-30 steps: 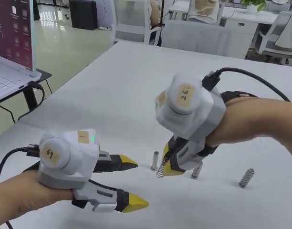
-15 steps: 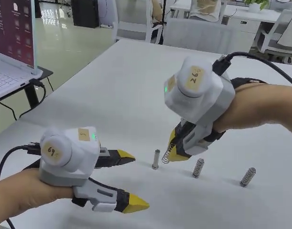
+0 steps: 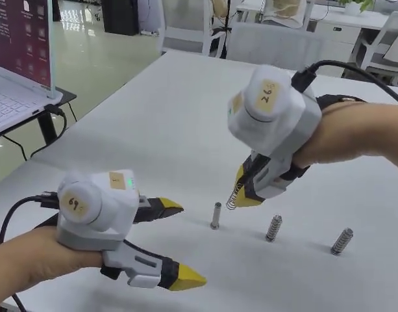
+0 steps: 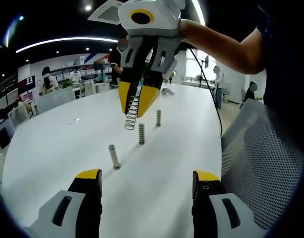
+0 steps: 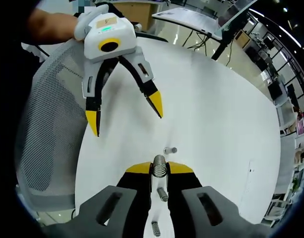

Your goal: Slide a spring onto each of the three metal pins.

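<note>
Head view puts the right gripper (image 3: 241,195) above the white table (image 3: 153,130), its jaws pinched on the upper coils of a spring (image 3: 233,196). The spring hangs tilted from the yellow tips, free end lowest. That free end sits near the top of the bare pin (image 3: 215,216) but apart from it, a little to the pin's right from where I look. So I judge the step in hand is the threading itself, not yet begun.

To do it well I would first roll the wrist until the spring hangs plumb, since a slanted coil will likely catch on the pin's rim. The right gripper view is my best guide — it looks straight down the spring's open bore, with the pin just beyond it. I'd centre that bore on the pin top, lower slowly, and let go only once several coils are over the shaft.

My left gripper (image 3: 186,244) is spread wide, low over the table on my near side, holding nothing. It could steady the pin if it rocks.

For holders, the pins are all I have — the middle pin (image 3: 273,228) and the far-right pin (image 3: 341,241) each already wear a spring, and only the left one is unfilled.
</note>
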Available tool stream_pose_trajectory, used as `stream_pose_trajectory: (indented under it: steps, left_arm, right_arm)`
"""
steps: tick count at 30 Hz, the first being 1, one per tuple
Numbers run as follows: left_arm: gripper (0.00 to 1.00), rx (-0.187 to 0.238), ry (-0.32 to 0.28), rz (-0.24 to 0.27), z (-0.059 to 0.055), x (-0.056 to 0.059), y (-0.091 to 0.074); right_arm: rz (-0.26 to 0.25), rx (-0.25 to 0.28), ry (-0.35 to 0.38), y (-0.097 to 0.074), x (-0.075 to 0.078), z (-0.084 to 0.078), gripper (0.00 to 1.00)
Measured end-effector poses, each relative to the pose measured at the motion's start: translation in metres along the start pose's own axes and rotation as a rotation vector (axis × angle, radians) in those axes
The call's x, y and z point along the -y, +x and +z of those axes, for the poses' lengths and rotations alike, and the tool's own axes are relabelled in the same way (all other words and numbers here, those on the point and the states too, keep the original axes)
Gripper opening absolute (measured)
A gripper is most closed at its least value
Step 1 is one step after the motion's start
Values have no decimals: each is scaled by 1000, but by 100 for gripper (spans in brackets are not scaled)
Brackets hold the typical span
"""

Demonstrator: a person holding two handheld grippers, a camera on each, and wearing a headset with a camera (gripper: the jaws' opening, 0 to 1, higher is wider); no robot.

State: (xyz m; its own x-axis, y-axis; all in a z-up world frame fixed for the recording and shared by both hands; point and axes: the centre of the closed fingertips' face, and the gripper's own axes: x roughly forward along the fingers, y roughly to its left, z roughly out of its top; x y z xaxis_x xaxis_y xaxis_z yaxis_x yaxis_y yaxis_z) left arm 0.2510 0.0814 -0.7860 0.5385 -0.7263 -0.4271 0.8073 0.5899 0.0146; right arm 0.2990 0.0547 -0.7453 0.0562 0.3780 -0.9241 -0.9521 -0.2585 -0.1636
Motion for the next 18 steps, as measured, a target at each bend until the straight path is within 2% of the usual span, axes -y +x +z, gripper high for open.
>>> stream_pose_trajectory:
  steps: [9, 10, 18]
  left_arm:
    - [74, -2, 2, 12, -1, -4, 0]
    - [74, -1, 2, 14, -1, -4, 0]
    - [76, -2, 8, 23, -4, -9, 0]
  right_arm:
    - [-5, -16, -1, 5, 12, -1, 8]
    - [-4, -22, -2, 9, 18, -2, 8]
    - [4, -30, -5, 13, 20, -2, 8]
